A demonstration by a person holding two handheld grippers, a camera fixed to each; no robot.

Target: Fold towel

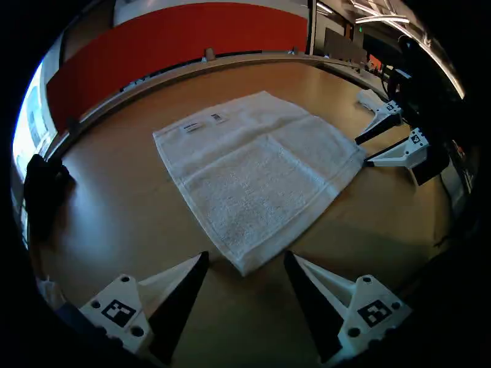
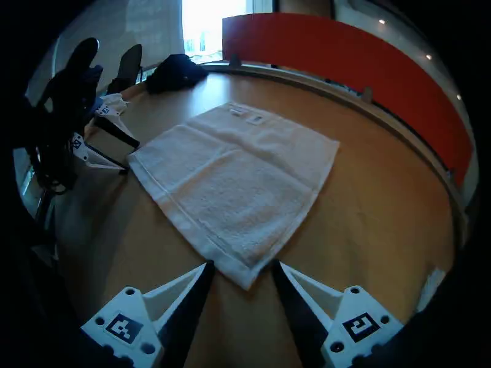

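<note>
A white towel (image 1: pixel 258 168) (image 2: pixel 236 168) lies flat on the wooden table (image 1: pixel 123 208) (image 2: pixel 380 202), with two small labels near its far edge. In the left gripper view, my left gripper (image 1: pixel 245 256) stands open low over the table, one towel corner lying between its fingertips. My right gripper (image 1: pixel 362 153) is at the towel's right corner, held by a dark-gloved hand. The right gripper view has my right gripper (image 2: pixel 243 265) open with a towel corner between its tips. There the left gripper (image 2: pixel 131 158) is open at the towel's left corner.
A red panel (image 1: pixel 178 43) (image 2: pixel 356 55) runs behind the table's curved far edge. A dark bundle (image 1: pixel 43 184) (image 2: pixel 175 70) sits on the table near a bright window. Two chair backs (image 2: pixel 107 61) stand beyond the table. Bare wood surrounds the towel.
</note>
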